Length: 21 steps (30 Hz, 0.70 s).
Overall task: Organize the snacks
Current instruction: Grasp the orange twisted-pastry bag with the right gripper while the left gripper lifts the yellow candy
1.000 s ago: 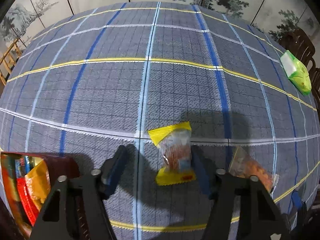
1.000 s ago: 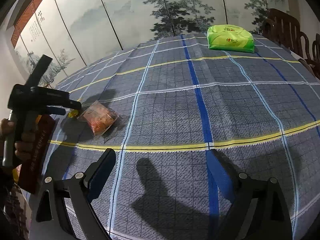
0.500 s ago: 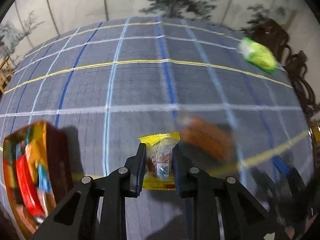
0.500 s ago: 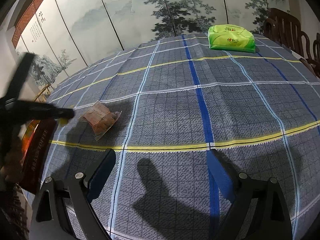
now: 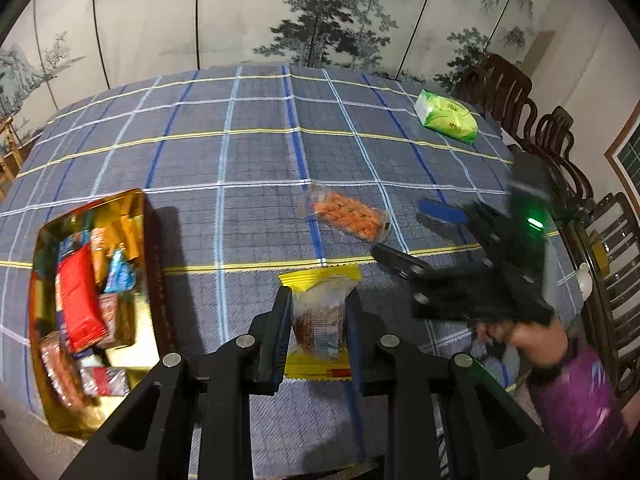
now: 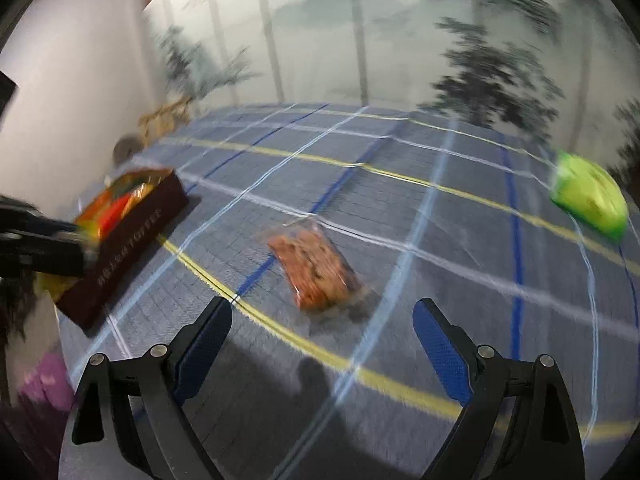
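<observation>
My left gripper [image 5: 318, 312] is shut on a yellow-edged clear snack packet [image 5: 319, 322] and holds it above the checked tablecloth. A gold-lined snack box [image 5: 90, 300] full of packets sits to its left; it also shows in the right wrist view [image 6: 128, 232]. A clear packet of orange snacks [image 5: 348, 216] lies on the cloth ahead. My right gripper [image 6: 320, 320] is open and empty, just short of that orange packet [image 6: 316, 268]. The right gripper also shows in the left wrist view [image 5: 424, 236], beside the orange packet.
A green tissue pack [image 5: 446, 122] lies at the far right of the table [image 5: 260, 152]; it also shows in the right wrist view [image 6: 588, 196]. Dark wooden chairs [image 5: 560, 152] line the right side. A painted folding screen stands behind the table.
My left gripper closed on the yellow packet and lifted it back from the cloth. My right gripper swung left and down toward the orange packet.
</observation>
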Each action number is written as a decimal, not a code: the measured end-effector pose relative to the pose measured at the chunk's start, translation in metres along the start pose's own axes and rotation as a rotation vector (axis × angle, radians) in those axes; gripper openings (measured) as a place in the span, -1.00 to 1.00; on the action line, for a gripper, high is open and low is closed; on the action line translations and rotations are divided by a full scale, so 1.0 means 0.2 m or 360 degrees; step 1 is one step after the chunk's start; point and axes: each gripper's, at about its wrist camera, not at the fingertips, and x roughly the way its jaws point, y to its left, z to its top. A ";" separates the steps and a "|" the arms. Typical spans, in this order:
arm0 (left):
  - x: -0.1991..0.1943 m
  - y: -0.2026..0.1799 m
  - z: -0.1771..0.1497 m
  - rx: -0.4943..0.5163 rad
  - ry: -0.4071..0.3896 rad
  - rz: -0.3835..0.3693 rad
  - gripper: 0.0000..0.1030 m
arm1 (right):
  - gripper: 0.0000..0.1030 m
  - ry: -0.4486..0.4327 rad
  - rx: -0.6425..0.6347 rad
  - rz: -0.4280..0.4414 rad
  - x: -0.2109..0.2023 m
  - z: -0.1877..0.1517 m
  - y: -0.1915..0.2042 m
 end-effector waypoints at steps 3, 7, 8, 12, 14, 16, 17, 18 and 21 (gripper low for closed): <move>-0.05 0.04 -0.03 -0.0030 -0.0014 0.0010 -0.57 | 0.77 0.0057 -0.0122 0.0012 0.09 0.05 0.03; -0.11 0.11 -0.05 -0.0065 -0.0030 0.0042 -0.57 | 0.55 0.0148 -0.0187 0.0024 0.21 0.10 0.02; -0.12 0.13 -0.05 -0.0074 -0.0032 0.0044 -0.57 | 0.50 0.0181 -0.0203 0.0031 0.24 0.10 0.02; -0.16 0.18 -0.06 -0.0111 -0.0052 0.0058 -0.57 | 0.28 0.0279 -0.0248 -0.0006 0.34 0.12 0.04; -0.19 0.20 -0.06 -0.0126 -0.0070 0.0073 -0.57 | 0.19 0.0283 -0.0233 0.0013 0.35 0.12 0.03; -0.22 0.23 -0.07 -0.0146 -0.0090 0.0081 -0.57 | -0.09 0.0286 -0.0228 -0.0012 0.35 0.13 0.04; -0.24 0.24 -0.08 -0.0151 -0.0097 0.0090 -0.57 | -0.22 0.0282 -0.0214 -0.0026 0.35 0.13 0.04; -0.25 0.25 -0.08 -0.0159 -0.0106 0.0101 -0.57 | -0.22 0.0286 -0.0201 -0.0046 0.35 0.13 0.05; -0.31 0.32 -0.10 -0.0193 -0.0144 0.0138 -0.57 | -0.22 0.0277 -0.0148 -0.0056 0.31 0.11 0.09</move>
